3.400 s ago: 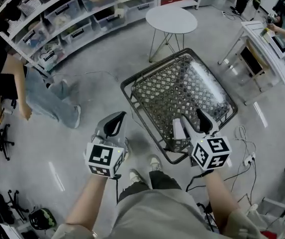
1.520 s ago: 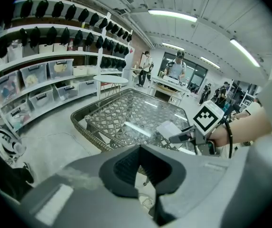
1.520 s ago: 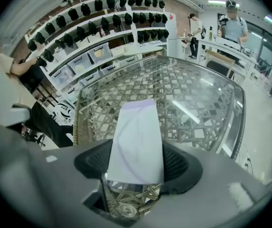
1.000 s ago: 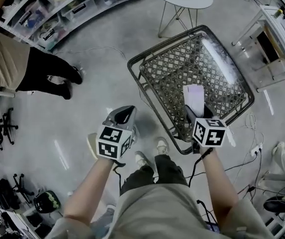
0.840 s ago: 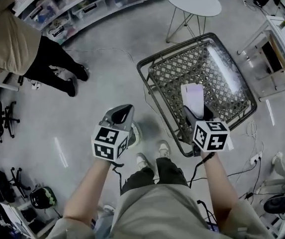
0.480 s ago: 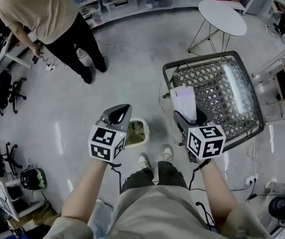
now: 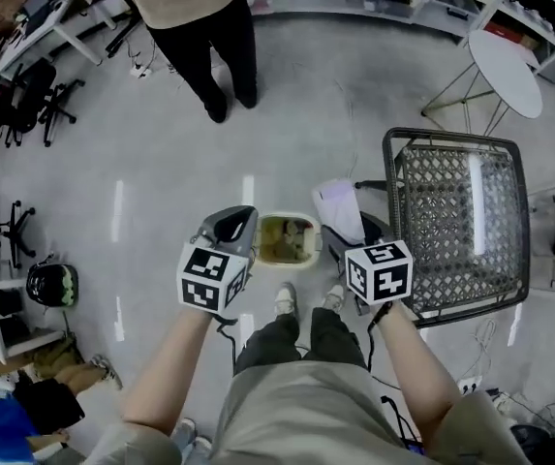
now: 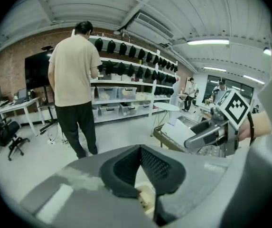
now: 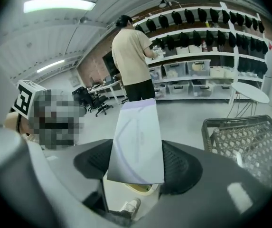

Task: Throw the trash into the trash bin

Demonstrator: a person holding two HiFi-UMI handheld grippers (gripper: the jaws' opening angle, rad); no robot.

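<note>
A small cream trash bin point(image 7: 287, 240) with litter inside stands on the grey floor, just ahead of the person's shoes. My right gripper point(image 7: 353, 232) hangs just right of the bin, shut on a flat white packet point(image 7: 338, 206) that sticks up out of its jaws. The right gripper view has the packet point(image 9: 138, 141) upright between the pads, with the bin point(image 9: 136, 191) below it. My left gripper point(image 7: 231, 226) is at the bin's left edge, its jaws closed tip to tip on nothing. Part of the bin point(image 8: 144, 198) shows under those tips.
A wire shopping cart point(image 7: 390, 163) stands close on the right. A person in a beige shirt point(image 7: 200, 8) stands ahead by shelves of storage boxes. A round white table point(image 7: 506, 61) is at the far right. Office chairs point(image 7: 25, 95) are at the far left.
Both grippers have swung left, from over the cart to over the open floor. The bin has come into view between them. The packet stays in the right gripper.
</note>
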